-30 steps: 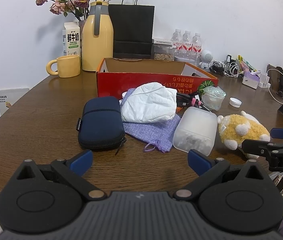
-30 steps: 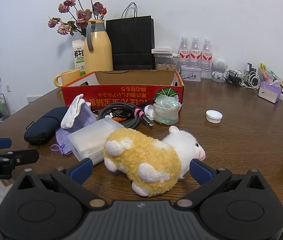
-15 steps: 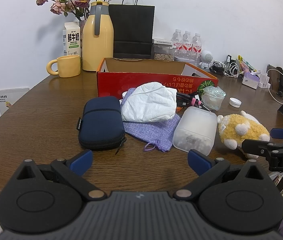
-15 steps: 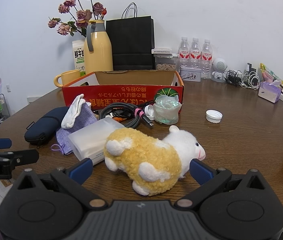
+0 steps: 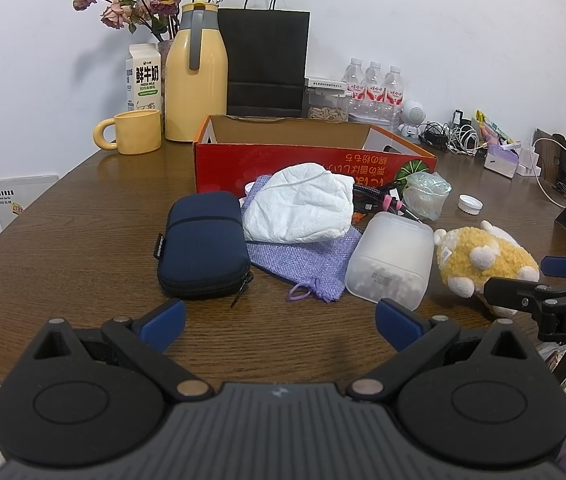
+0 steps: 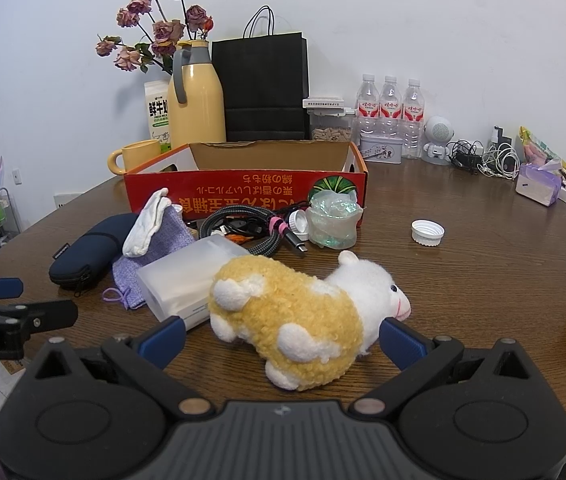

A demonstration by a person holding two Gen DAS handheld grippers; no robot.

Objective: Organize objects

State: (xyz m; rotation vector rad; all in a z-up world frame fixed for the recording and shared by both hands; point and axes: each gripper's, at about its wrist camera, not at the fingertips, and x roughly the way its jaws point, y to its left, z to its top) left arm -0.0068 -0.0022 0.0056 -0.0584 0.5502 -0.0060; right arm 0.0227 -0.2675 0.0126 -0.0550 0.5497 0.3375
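A red cardboard box (image 5: 315, 164) (image 6: 243, 196) stands open in the middle of the wooden table. In front of it lie a navy zip pouch (image 5: 203, 244), a white crumpled cloth (image 5: 303, 208) on a purple drawstring bag (image 5: 303, 260), a frosted plastic case (image 5: 391, 258) (image 6: 183, 276), coiled cables (image 6: 251, 224), a clear crinkled cup (image 6: 335, 220) and a yellow-and-white plush sheep (image 6: 303, 316) (image 5: 483, 260). My left gripper (image 5: 281, 322) is open, just short of the pouch and purple bag. My right gripper (image 6: 281, 334) is open with the plush sheep between its fingers, untouched.
Behind the box stand a yellow jug (image 5: 197, 76), a yellow mug (image 5: 135, 132), a milk carton (image 5: 143, 80), a black paper bag (image 5: 267, 64) and water bottles (image 6: 391, 112). A white bottle cap (image 6: 427, 232) lies right of the cup. Chargers and cables (image 6: 491, 160) crowd the far right.
The right gripper has crept slightly forward around the plush sheep. The left gripper and the objects have not visibly moved.
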